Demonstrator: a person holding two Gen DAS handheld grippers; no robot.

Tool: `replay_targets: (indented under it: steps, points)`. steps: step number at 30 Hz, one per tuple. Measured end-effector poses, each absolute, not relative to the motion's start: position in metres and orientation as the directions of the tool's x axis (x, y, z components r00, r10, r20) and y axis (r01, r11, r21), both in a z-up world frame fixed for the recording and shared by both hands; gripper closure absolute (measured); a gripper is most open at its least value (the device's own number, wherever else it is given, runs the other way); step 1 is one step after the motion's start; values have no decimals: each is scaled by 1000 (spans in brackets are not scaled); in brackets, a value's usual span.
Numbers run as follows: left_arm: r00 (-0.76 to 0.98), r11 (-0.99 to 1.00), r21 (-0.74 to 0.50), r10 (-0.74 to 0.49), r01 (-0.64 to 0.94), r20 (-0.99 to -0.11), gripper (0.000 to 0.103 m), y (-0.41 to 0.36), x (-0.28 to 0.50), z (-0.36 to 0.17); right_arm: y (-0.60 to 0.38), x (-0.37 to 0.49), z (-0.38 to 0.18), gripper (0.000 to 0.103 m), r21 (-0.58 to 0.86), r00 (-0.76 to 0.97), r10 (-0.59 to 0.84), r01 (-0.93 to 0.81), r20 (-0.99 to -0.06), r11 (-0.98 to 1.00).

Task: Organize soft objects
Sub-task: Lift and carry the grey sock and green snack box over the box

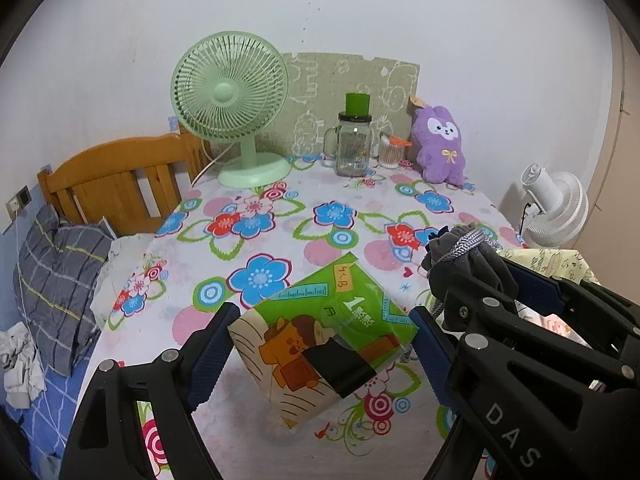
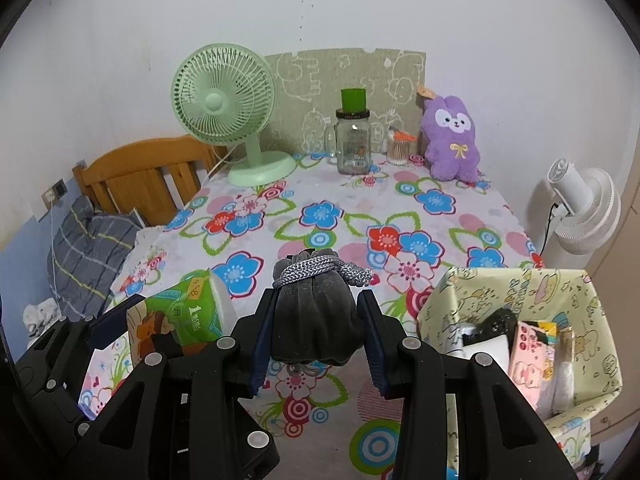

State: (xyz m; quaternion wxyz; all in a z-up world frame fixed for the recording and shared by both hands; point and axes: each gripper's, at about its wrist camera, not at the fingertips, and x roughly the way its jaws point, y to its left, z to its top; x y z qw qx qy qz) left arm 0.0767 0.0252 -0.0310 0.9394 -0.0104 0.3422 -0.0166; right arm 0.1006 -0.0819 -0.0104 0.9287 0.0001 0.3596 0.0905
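Holding two things at once, I see my left tool [image 1: 320,344] clamped on the green plastic-wrapped tissue pack with a cartoon print [image 1: 320,336], its blue pads pressed to both sides, the pack lifted clear above the flower-patterned counter [image 1: 280,240]. My right tool [image 2: 316,336] is closed around the dark grey velvet drawstring pouch with a silver-grey braided cord [image 2: 314,312]; the pouch bulges between the pads and its tied neck points away from me. From the left wrist view the pouch [image 1: 464,264] sits just right of the tissue pack, and from the right wrist view the tissue pack [image 2: 180,312] sits just left of the pouch, so both tools hang side by side over the counter's near part.

Right of the pouch, at the counter's near right corner, stands the pale yellow cartoon-printed storage box [image 2: 472,296], open on top, with a pink packet, something black and something white inside.

Beyond the pouch the counter's middle is bare cloth. At its far edge, against the wall, stand the mint-green desk fan [image 2: 232,120], a clear glass jar mug with a green cap [image 2: 353,136], a small clear tub of cotton swabs [image 2: 398,150] and the purple plush rabbit [image 2: 452,140]. Left of the counter is a wooden bed headboard [image 1: 120,176]; right of it, a white fan [image 2: 584,208].
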Motion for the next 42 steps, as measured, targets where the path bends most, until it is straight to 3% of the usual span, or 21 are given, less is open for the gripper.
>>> replay_targets:
  steps: [42]
  points:
    - [801, 983, -31, -167, 183, -575, 16, -75, 68, -2, -177, 78, 25, 60, 31, 793, 85, -83, -603, 996]
